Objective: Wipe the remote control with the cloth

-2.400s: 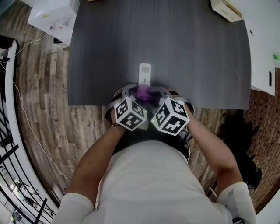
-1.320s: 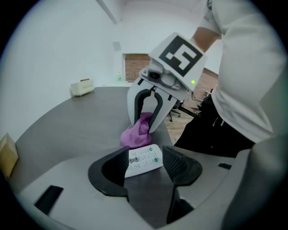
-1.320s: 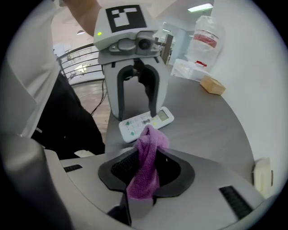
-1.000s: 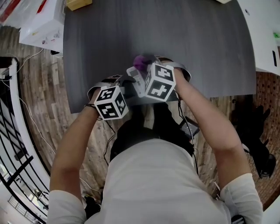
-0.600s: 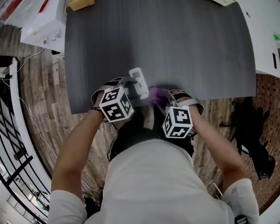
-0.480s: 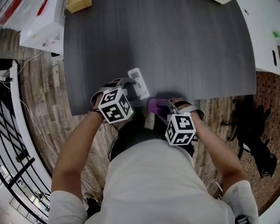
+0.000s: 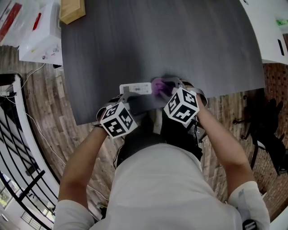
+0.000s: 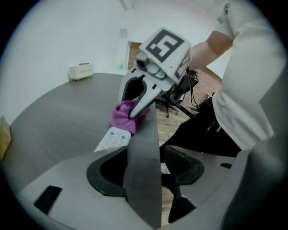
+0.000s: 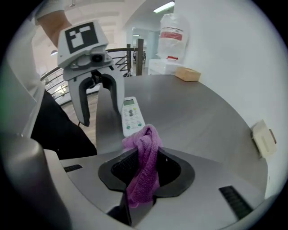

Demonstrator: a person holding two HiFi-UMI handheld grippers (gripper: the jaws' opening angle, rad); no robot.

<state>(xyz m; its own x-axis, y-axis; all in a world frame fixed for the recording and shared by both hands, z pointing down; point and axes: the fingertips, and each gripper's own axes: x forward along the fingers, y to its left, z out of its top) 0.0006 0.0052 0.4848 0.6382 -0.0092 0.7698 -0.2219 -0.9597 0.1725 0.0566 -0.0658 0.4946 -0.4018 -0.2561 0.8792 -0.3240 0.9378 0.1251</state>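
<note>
One remote control [image 7: 135, 88] just beside cloth [image 7: 158, 85]

- Dark grey table [image 7: 180, 40], matte, faintly streaked.
- White remote control [image 7: 135, 88] lies flat on it, close to the near edge.
- Tan box [image 7: 72, 10] sits well beyond the remote control, to its left.
- Cream object [image 9: 263, 132], possibly a small device, lies well beyond the remote control, to its right.

light: bright, even, ceiling light [image 9: 164, 6] | edges: fisheye, black vignette | blur: slight
</note>
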